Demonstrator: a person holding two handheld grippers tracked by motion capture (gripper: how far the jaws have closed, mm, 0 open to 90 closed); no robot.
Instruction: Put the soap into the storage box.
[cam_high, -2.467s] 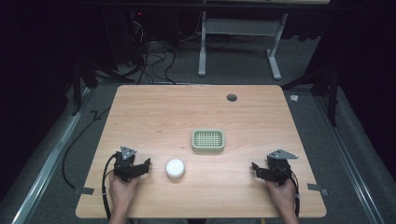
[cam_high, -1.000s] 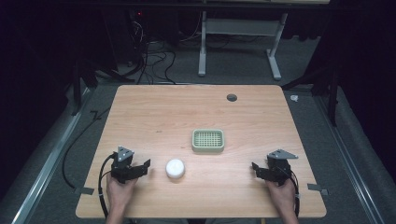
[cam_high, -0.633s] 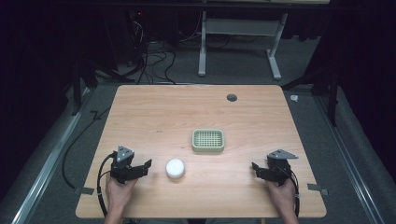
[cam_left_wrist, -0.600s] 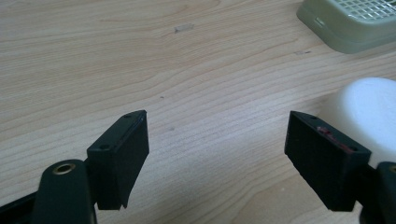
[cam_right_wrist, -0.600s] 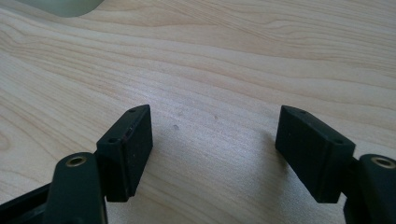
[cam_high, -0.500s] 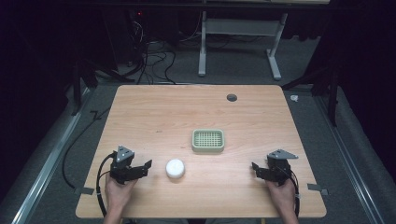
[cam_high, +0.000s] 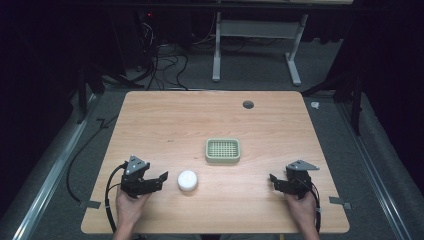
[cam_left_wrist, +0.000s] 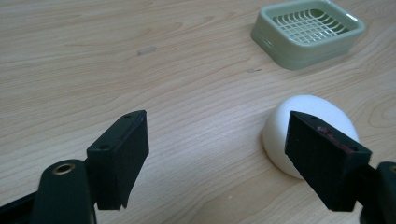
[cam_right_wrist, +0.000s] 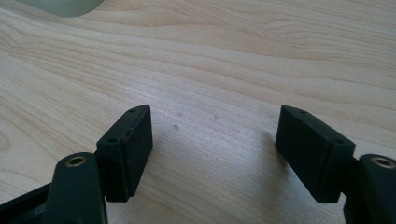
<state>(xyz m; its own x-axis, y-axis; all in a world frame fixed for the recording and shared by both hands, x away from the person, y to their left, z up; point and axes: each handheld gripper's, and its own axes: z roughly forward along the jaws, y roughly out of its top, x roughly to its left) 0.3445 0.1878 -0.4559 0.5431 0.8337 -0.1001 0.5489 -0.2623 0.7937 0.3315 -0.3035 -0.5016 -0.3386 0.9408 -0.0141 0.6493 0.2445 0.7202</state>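
Note:
A round white soap bar (cam_high: 187, 180) lies on the wooden table (cam_high: 200, 125) near its front, left of centre. Just left of it rests my left gripper (cam_high: 161, 178), open, its jaws pointing right toward the bar. In the left gripper view the soap bar (cam_left_wrist: 303, 128) sits partly behind the right jaw, with nothing between the jaws (cam_left_wrist: 224, 158). A pale green slatted soap dish (cam_high: 223, 150) stands at mid-table; it appears too as the soap dish (cam_left_wrist: 308, 30) at upper right. My right gripper (cam_high: 273, 179) rests open at the front right over bare wood (cam_right_wrist: 215, 140).
A dark round cable hole (cam_high: 248, 104) sits near the table's far edge. A corner of the green dish (cam_right_wrist: 60, 5) shows at the top left of the right gripper view. Cables and a desk frame lie on the floor behind the table.
The left gripper has shifted very slightly on the table; the soap bar, the dish and the right gripper have stayed put.

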